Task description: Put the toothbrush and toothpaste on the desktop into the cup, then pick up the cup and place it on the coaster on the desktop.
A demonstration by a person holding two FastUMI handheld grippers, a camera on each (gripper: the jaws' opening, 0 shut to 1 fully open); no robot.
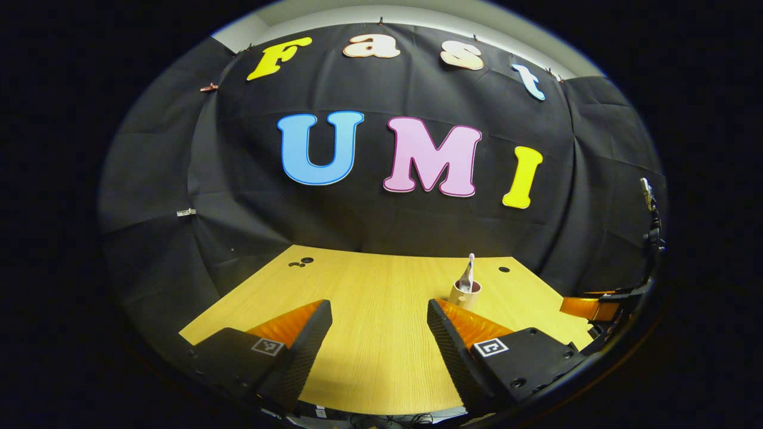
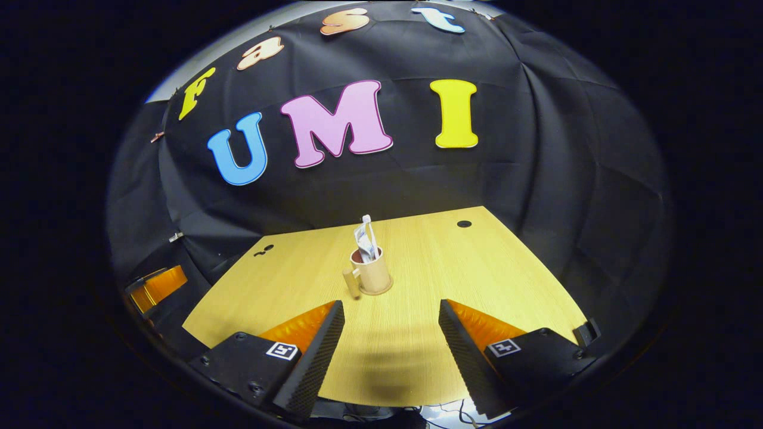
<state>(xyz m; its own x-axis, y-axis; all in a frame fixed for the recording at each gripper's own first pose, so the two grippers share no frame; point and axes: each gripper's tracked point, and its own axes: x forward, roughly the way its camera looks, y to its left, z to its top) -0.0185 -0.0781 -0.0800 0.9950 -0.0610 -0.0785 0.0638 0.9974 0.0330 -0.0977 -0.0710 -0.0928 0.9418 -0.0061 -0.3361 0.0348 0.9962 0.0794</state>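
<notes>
the wooden desktop spreads bare toward the booth wall, with a few small dark holes near its far edge. the cup stands upright near the middle of it, handle turned toward the left of the right gripper view, and seems to rest on a thin disc that i take for the coaster, though it is hard to tell apart from the cup's base. the toothpaste and the toothbrush lean out of the cup's mouth, so both loading steps and, by my reading, the placing look done.

the right gripper hangs low over the near edge, jaws spread wide and empty, aimed straight at the cup but well apart from it. the left gripper sits likewise low and level, fingers parted and holding nothing, with the cup just past its right finger. both seem held back so the cup stands free.
</notes>
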